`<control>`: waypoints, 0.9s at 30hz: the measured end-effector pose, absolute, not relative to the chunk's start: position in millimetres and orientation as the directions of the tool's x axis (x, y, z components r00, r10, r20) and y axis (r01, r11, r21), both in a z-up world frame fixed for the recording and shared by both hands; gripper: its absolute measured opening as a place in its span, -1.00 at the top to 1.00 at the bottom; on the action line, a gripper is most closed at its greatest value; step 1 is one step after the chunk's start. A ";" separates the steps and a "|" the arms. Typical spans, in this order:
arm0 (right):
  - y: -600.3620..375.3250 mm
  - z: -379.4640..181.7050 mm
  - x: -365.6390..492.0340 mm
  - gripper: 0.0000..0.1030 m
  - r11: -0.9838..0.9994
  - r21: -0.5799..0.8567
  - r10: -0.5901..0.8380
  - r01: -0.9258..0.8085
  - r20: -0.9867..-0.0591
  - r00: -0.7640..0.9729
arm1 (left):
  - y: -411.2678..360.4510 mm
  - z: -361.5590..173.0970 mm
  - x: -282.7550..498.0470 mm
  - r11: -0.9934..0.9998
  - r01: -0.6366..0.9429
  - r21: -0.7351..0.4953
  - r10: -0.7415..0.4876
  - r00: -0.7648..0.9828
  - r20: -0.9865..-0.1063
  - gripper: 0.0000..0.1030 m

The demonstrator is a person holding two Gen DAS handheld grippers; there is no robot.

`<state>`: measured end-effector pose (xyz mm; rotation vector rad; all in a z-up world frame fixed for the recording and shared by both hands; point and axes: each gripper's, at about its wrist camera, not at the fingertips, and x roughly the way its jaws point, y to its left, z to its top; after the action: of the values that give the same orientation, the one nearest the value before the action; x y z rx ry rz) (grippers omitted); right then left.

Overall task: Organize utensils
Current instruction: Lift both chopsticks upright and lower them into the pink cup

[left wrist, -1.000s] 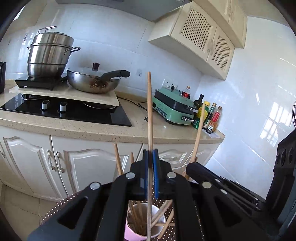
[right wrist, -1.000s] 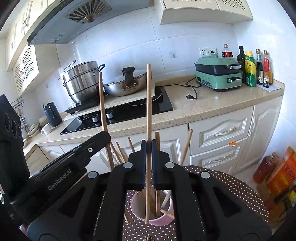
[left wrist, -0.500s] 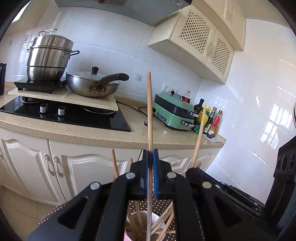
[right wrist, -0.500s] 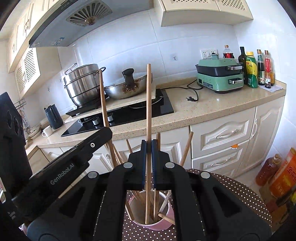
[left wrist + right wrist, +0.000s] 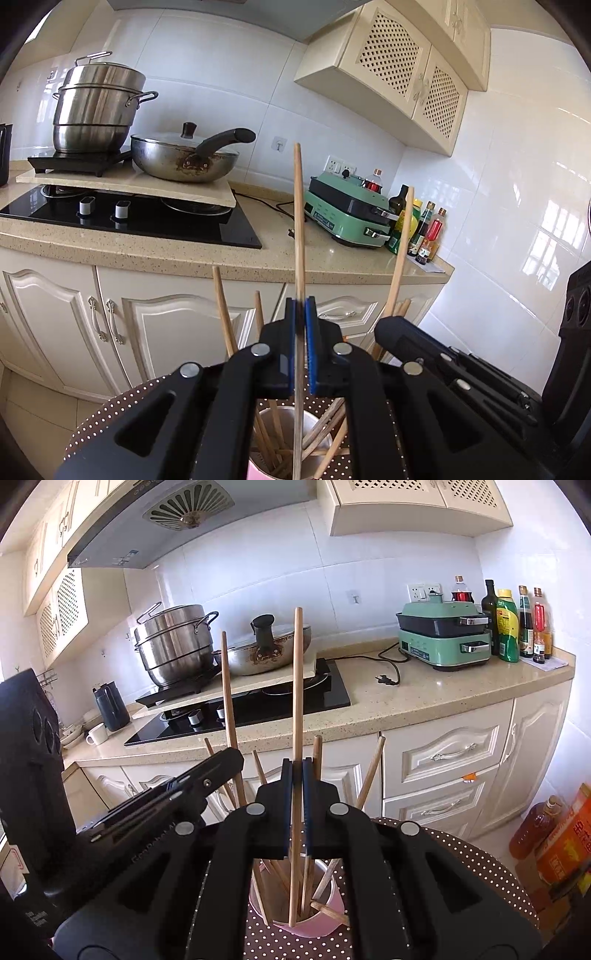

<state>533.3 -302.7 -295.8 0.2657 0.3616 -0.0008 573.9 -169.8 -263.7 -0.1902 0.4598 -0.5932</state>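
My left tool (image 5: 303,325) is clamped on one chopstick (image 5: 299,221), my right tool (image 5: 296,786) on another (image 5: 297,686). Both sticks stand nearly upright, long axis vertical, their lower ends already inside the pink cup (image 5: 328,925) directly below the tools. The cup sits on the dotted tabletop (image 5: 461,853), holding several more chopsticks leaning at angles. The two tools are just beside each other over the cup, neither clearly nearer. I judge the coming move is a straight drop: loosen each grip and let the sticks slide down.
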 end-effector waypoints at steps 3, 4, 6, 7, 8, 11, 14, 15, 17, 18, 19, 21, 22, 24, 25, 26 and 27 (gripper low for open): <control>-302.3 -295.8 532.1 0.89 0.968 0.248 0.048 0.041 -0.346 0.937 | -168.9 -266.9 572.8 0.816 0.495 -0.298 -0.577 0.729 -0.368 0.89; -302.3 -295.9 531.5 0.89 0.969 0.245 0.049 0.039 -0.344 0.938 | -168.5 -268.2 572.2 0.816 0.497 -0.297 -0.578 0.727 -0.370 0.89; -303.1 -295.8 531.0 0.89 0.969 0.246 0.052 0.036 -0.342 0.938 | -167.6 -271.0 571.7 0.816 0.497 -0.297 -0.578 0.724 -0.377 0.89; -303.4 -295.7 530.4 0.89 0.968 0.247 0.054 0.033 -0.340 0.939 | -166.7 -273.1 571.3 0.817 0.495 -0.296 -0.576 0.723 -0.381 0.89; -303.8 -295.6 529.9 0.89 0.969 0.245 0.054 0.033 -0.339 0.939 | -166.1 -275.0 570.6 0.818 0.493 -0.295 -0.574 0.722 -0.386 0.89; -304.0 -295.9 528.2 0.89 0.970 0.242 0.054 0.031 -0.335 0.941 | -164.4 -279.4 569.1 0.819 0.491 -0.296 -0.573 0.717 -0.396 0.89; -303.3 -295.1 524.6 0.89 0.972 0.235 0.051 0.029 -0.325 0.944 | -162.7 -283.4 566.8 0.819 0.493 -0.295 -0.574 0.713 -0.402 0.89; -302.6 -294.6 522.9 0.89 0.973 0.229 0.048 0.028 -0.320 0.946 | -162.0 -284.9 566.2 0.820 0.491 -0.294 -0.572 0.713 -0.405 0.89; -301.6 -294.8 521.3 0.89 0.975 0.219 0.045 0.028 -0.320 0.946 | -159.9 -288.6 564.6 0.819 0.490 -0.298 -0.573 0.708 -0.413 0.89; -301.7 -295.2 520.4 0.89 0.975 0.220 0.045 0.027 -0.319 0.947 | -159.0 -290.3 563.7 0.820 0.487 -0.299 -0.572 0.707 -0.416 0.89; -301.9 -295.4 519.5 0.89 0.975 0.222 0.046 0.027 -0.317 0.947 | -157.8 -291.9 562.7 0.820 0.486 -0.301 -0.572 0.705 -0.420 0.89; -303.4 -295.2 516.2 0.89 0.972 0.234 0.050 0.023 -0.304 0.951 | -155.4 -294.2 559.8 0.820 0.486 -0.302 -0.572 0.703 -0.423 0.89; -303.7 -294.8 514.7 0.89 0.971 0.237 0.054 0.019 -0.297 0.953 | -154.0 -295.9 558.7 0.820 0.485 -0.303 -0.572 0.701 -0.427 0.89; -302.9 -294.3 512.3 0.89 0.971 0.237 0.062 0.009 -0.290 0.955 | -152.2 -297.2 556.5 0.820 0.483 -0.308 -0.572 0.700 -0.428 0.89; -302.7 -294.0 511.1 0.89 0.972 0.237 0.065 0.005 -0.286 0.956 | -150.5 -298.1 556.1 0.818 0.480 -0.317 -0.575 0.698 -0.427 0.89; -302.9 -293.7 510.3 0.89 0.971 0.237 0.063 0.006 -0.282 0.957 | -149.0 -298.7 556.2 0.818 0.476 -0.324 -0.575 0.698 -0.426 0.89; -303.6 -292.8 510.3 0.89 0.971 0.240 0.064 0.005 -0.279 0.958 | -148.2 -298.3 556.0 0.819 0.470 -0.329 -0.573 0.702 -0.423 0.89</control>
<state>510.3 -303.6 -292.8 0.2415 0.2892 0.0302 556.0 -148.2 -298.3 -0.2019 0.5373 -0.5848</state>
